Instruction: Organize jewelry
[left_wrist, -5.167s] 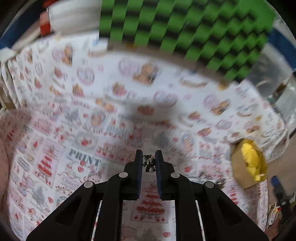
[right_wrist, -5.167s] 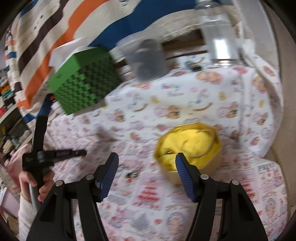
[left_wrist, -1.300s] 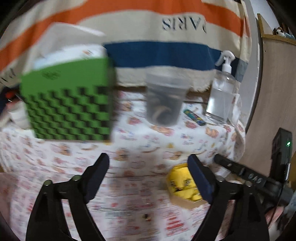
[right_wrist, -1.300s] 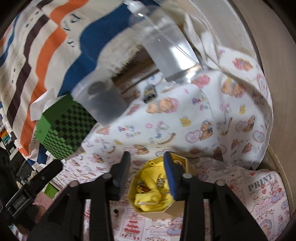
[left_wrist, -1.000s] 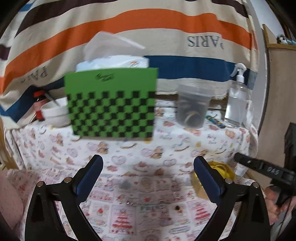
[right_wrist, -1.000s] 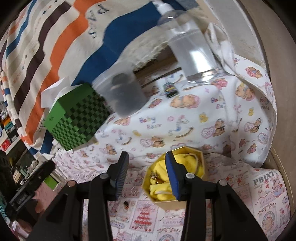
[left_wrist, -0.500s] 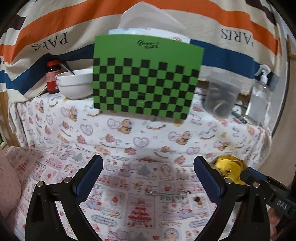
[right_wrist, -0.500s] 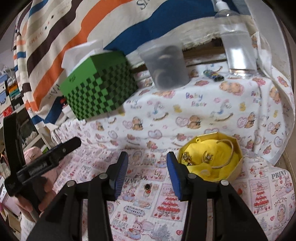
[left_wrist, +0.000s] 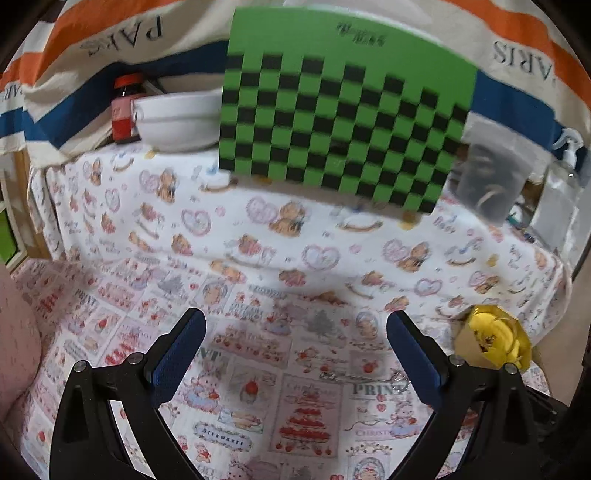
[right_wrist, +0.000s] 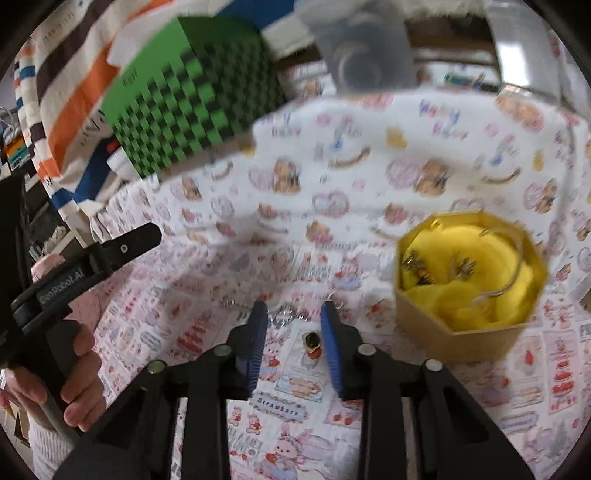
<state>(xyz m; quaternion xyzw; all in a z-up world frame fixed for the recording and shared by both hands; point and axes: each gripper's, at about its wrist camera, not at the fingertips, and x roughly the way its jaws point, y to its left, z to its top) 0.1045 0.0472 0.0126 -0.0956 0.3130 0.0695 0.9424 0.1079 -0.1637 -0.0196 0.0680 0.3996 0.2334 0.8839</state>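
A yellow-lined octagonal jewelry box (right_wrist: 469, 280) stands on the patterned cloth and holds several small pieces and a thin bangle. It also shows in the left wrist view (left_wrist: 491, 341) at the right. My right gripper (right_wrist: 293, 326) is open low over the cloth, its jaws either side of a small dark ring (right_wrist: 312, 341). A silver chain with rings (right_wrist: 286, 315) lies just beyond the fingertips, and shows in the left wrist view (left_wrist: 365, 378). My left gripper (left_wrist: 295, 345) is wide open and empty, held above the cloth.
A green checkered tissue box (left_wrist: 343, 122) stands at the back. A white bowl (left_wrist: 177, 123) and red jar (left_wrist: 123, 109) are at the back left. A clear plastic cup (left_wrist: 487, 182) and pump bottle (left_wrist: 557, 206) are at the back right.
My right gripper has dropped toward the cloth and now brackets the small ring. My left gripper has moved closer to the tissue box and lower; it was shut on a small piece earlier and now is empty.
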